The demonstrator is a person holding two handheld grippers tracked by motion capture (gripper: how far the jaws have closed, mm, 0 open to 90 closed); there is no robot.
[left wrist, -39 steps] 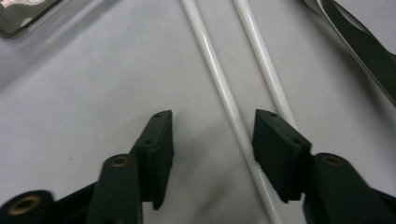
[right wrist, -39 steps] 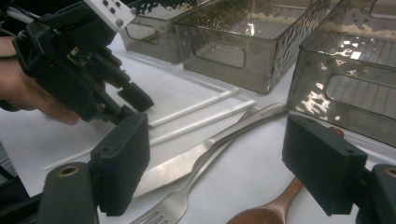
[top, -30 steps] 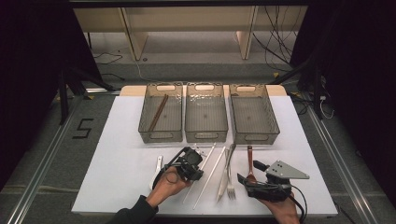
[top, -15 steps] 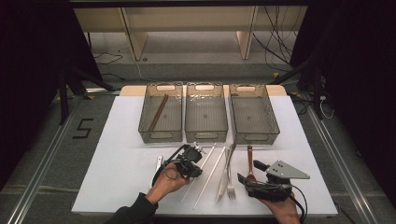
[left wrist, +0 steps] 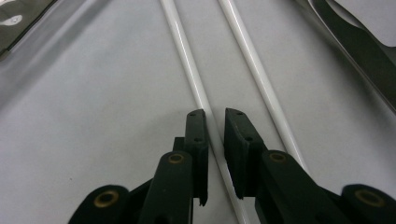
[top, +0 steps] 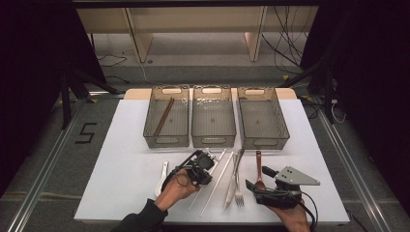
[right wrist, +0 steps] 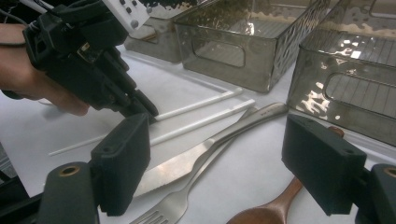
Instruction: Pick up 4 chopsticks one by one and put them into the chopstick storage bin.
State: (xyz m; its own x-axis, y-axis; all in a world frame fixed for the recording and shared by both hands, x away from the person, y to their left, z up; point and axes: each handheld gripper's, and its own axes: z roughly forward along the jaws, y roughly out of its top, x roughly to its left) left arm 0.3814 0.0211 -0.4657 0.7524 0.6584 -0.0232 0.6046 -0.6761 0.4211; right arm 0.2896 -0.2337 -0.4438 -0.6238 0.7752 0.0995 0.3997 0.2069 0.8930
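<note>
Two white chopsticks point(left wrist: 187, 56) point(left wrist: 252, 65) lie side by side on the white table. My left gripper point(left wrist: 215, 121) reaches down over the left one; its jaws have just been closing and now pinch it between the pads. From above, that left gripper point(top: 209, 164) sits by the chopsticks point(top: 217, 176) at the front centre. My right gripper point(right wrist: 219, 140) stands wide open, low over a knife point(right wrist: 187, 161), a fork point(right wrist: 177, 200) and a wooden spoon point(right wrist: 266, 210), holding nothing. In the high view the right gripper point(top: 258, 178) is at the front right.
Three clear grey bins point(top: 166, 141) point(top: 213, 141) point(top: 263, 143) stand in a row at the back of the table. The left one holds brown chopsticks point(top: 164, 116). A white spoon point(top: 162, 176) lies left of my left hand. The knife and fork point(top: 236, 181) lie between the grippers.
</note>
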